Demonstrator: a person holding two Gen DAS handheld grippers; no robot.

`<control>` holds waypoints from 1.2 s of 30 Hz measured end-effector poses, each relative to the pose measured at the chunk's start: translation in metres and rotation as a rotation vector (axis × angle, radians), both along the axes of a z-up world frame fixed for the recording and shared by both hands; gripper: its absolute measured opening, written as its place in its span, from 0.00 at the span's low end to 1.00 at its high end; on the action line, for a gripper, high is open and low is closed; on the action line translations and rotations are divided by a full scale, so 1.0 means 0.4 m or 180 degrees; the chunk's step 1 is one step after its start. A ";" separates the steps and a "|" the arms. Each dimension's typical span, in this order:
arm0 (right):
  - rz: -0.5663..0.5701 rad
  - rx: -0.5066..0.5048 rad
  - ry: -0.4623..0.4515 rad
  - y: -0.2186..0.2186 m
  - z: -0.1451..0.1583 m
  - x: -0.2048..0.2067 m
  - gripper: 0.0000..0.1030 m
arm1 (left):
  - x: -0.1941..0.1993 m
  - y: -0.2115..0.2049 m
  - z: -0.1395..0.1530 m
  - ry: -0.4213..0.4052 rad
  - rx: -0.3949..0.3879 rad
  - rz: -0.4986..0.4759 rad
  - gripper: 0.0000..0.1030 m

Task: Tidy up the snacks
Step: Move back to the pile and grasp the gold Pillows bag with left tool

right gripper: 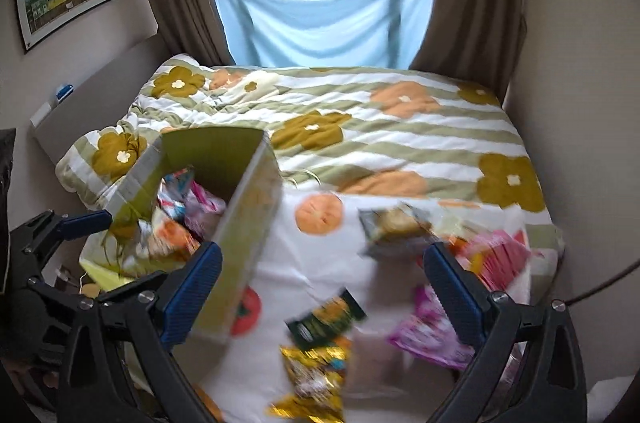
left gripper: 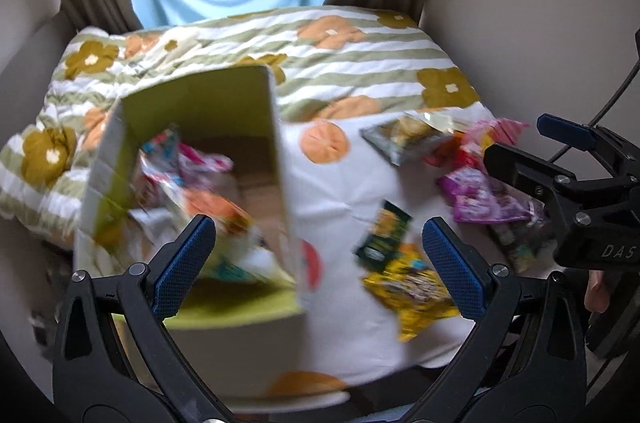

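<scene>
Left wrist view: the left gripper [left gripper: 320, 259] is hovering with its jaws spread wide and nothing between them. Just past its left finger, the green box [left gripper: 192, 151] is sitting open on the bed [left gripper: 360, 63], with several snack packets [left gripper: 188, 183] lying inside, blurred. Just ahead of its right finger, a yellow packet [left gripper: 416, 287] and a dark green packet [left gripper: 382, 235] are lying on the white cloth [left gripper: 344, 179], touching each other. Farther off to the right, a purple packet [left gripper: 480, 199] is lying under the right gripper [left gripper: 516, 147], whose jaws are standing open and holding nothing. Beyond that, a grey packet [left gripper: 404, 137] and a pink packet [left gripper: 492, 135] are resting near each other.

Right wrist view: the right gripper [right gripper: 322, 283] is showing wide-open jaws with nothing held. Between its fingers and just ahead, the yellow packet [right gripper: 316, 379] and dark green packet [right gripper: 326, 317] are lying. By its right finger, the purple packet [right gripper: 432, 335] is lying partly hidden. Behind its left finger the box [right gripper: 240, 223] is standing, and the left gripper [right gripper: 72, 223] is reaching in beside it. Farther ahead, the grey packet [right gripper: 394, 227] and pink packet [right gripper: 500, 255] are lying.
</scene>
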State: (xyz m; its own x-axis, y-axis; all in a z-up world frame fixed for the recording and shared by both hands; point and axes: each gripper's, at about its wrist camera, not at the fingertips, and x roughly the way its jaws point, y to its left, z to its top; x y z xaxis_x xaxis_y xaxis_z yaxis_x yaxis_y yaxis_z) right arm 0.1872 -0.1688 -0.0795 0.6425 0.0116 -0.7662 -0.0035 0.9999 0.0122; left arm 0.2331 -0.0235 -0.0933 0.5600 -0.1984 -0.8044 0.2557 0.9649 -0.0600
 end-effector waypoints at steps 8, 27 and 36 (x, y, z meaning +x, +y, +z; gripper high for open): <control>0.0082 -0.0015 0.0115 -0.132 -0.064 -0.123 0.98 | -0.122 -0.147 -0.113 0.0233 -0.0011 0.0183 0.99; -0.0389 0.0360 0.0270 -0.178 -0.359 -0.175 0.97 | -0.089 -0.233 -0.418 0.0377 0.0037 0.0427 0.97; -0.0375 0.0296 0.0398 -0.152 -0.426 -0.144 0.97 | -0.072 -0.189 -0.484 0.0622 -0.0073 0.0437 0.70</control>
